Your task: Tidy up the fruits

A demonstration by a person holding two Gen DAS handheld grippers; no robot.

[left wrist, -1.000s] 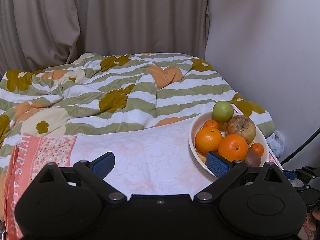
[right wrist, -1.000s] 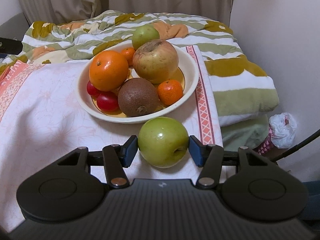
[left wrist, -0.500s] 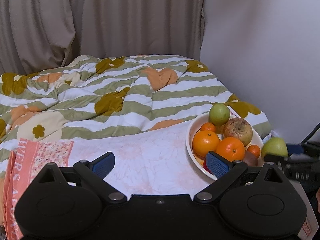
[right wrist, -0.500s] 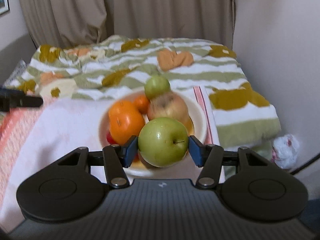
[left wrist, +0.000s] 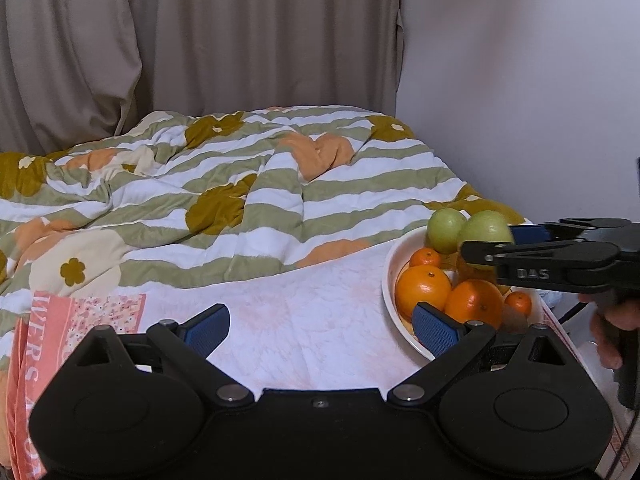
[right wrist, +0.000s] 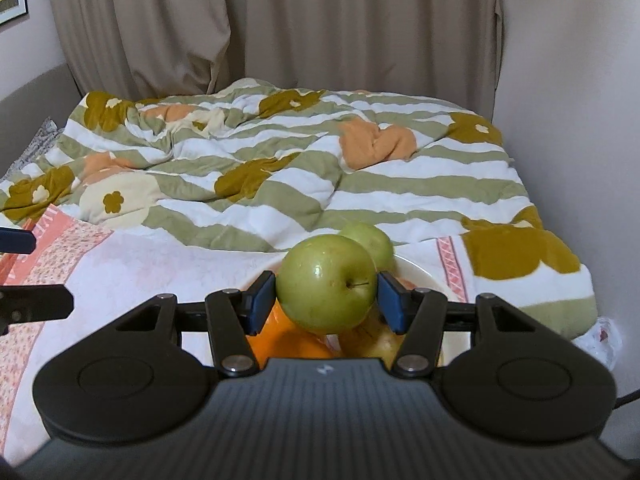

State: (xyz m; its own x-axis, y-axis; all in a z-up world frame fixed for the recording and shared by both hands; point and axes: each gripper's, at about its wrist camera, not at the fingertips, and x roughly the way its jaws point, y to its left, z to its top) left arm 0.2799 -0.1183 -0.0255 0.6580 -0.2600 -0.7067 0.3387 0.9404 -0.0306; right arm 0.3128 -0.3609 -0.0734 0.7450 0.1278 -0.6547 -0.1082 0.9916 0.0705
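Right wrist view: my right gripper (right wrist: 326,294) clamps a glossy green apple (right wrist: 326,282); left wrist view alone shows the oranges (left wrist: 423,291) and my left gripper (left wrist: 320,326) gaping empty.

Greens, oranges and stripes

A green apple (right wrist: 326,282) sits between blue pads (right wrist: 262,300); the cream bowl (left wrist: 394,264) holds oranges (left wrist: 422,288) (bright orange). The quilt (left wrist: 256,184) is green-and-white striped with mustard and peach flowers; curtains (right wrist: 320,20) are beige.

Bowl (left wrist: 390,276) of fruit on cloth (left wrist: 304,320), blanket (left wrist: 240,184) behind, apple (right wrist: 326,282) seemingly above bowl
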